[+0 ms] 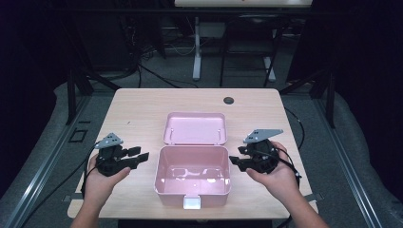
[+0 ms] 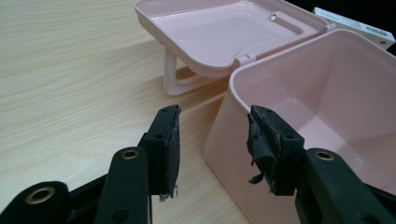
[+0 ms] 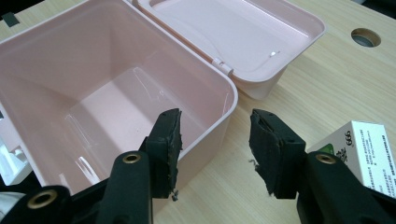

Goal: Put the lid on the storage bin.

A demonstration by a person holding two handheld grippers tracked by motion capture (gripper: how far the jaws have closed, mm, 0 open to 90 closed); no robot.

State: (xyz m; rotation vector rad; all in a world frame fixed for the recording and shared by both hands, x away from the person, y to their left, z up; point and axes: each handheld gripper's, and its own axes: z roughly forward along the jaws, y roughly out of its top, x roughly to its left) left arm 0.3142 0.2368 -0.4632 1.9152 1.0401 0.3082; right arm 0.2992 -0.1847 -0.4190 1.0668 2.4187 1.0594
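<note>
The pink plastic storage box (image 1: 192, 175) sits mid-table, hinged lid (image 1: 195, 128) flipped back at 12 o'clock, inside empty — so nothing's packed yet. Left gripper (image 1: 138, 156) at 9 and right gripper (image 1: 236, 162) at 3 flank it, jaws apart, holding nothing. Small white carton (image 3: 369, 156) waits beside the right one.

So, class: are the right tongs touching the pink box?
Apart. The right gripper view shows the open right tongs straddling the pink box corner, with gaps beside both pads.

Both hands low, grippers facing inward.
Left gripper (image 1: 139, 157) and right gripper (image 1: 234, 162) had jaws spread wide, nothing gripped.
</note>
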